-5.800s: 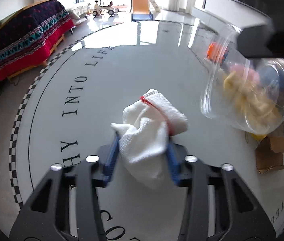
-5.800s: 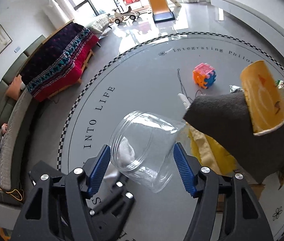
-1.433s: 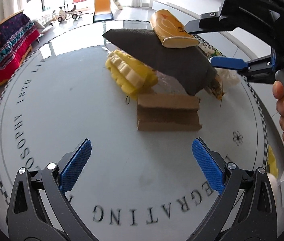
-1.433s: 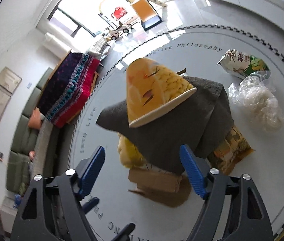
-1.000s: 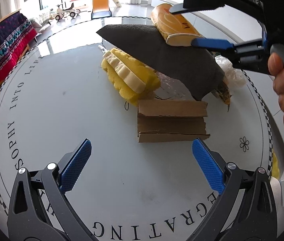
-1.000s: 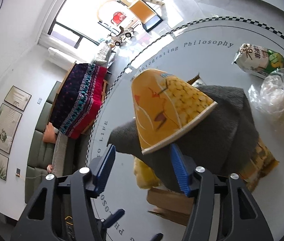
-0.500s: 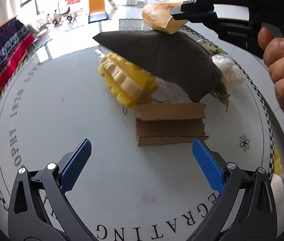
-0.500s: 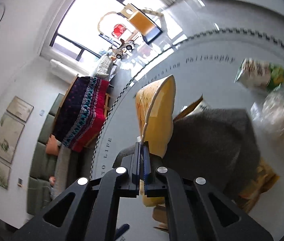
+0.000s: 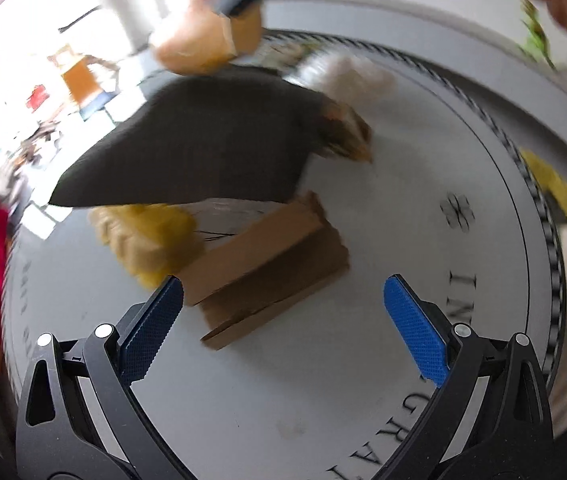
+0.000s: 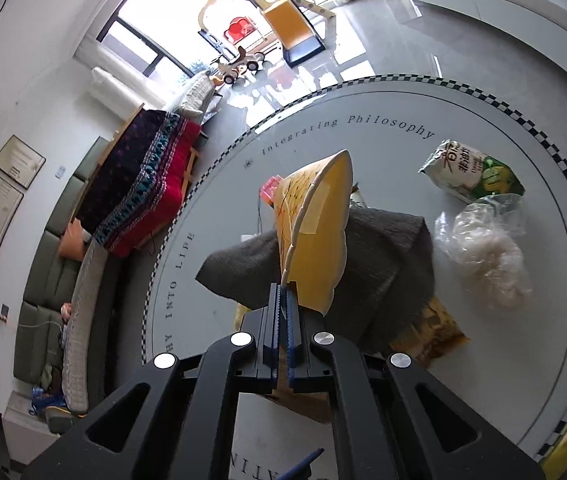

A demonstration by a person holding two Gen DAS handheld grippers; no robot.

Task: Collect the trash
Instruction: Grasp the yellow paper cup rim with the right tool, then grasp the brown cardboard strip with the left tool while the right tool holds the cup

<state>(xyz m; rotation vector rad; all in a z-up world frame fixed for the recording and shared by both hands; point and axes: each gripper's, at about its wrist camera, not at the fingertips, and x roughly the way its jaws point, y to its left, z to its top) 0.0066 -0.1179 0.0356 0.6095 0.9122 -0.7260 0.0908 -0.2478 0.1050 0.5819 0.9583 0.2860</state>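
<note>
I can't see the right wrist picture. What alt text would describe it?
Black tongs pinch the squashed rim of a yellow paper cup above a grey cloth on a round white table. A snack bag and clear plastic bag lie at right.

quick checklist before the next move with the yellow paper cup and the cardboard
1. Right gripper shut on the yellow paper cup: ok.
2. Cup squashed flat in the grip: ok.
3. Cup lifted off the grey cloth: cannot tell.
4. Left gripper open and empty: ok.
5. Cardboard lies between the left gripper's fingers, in front of them: ok.
6. Left wrist view sharp enough to aim: not ok, blurred.
</note>
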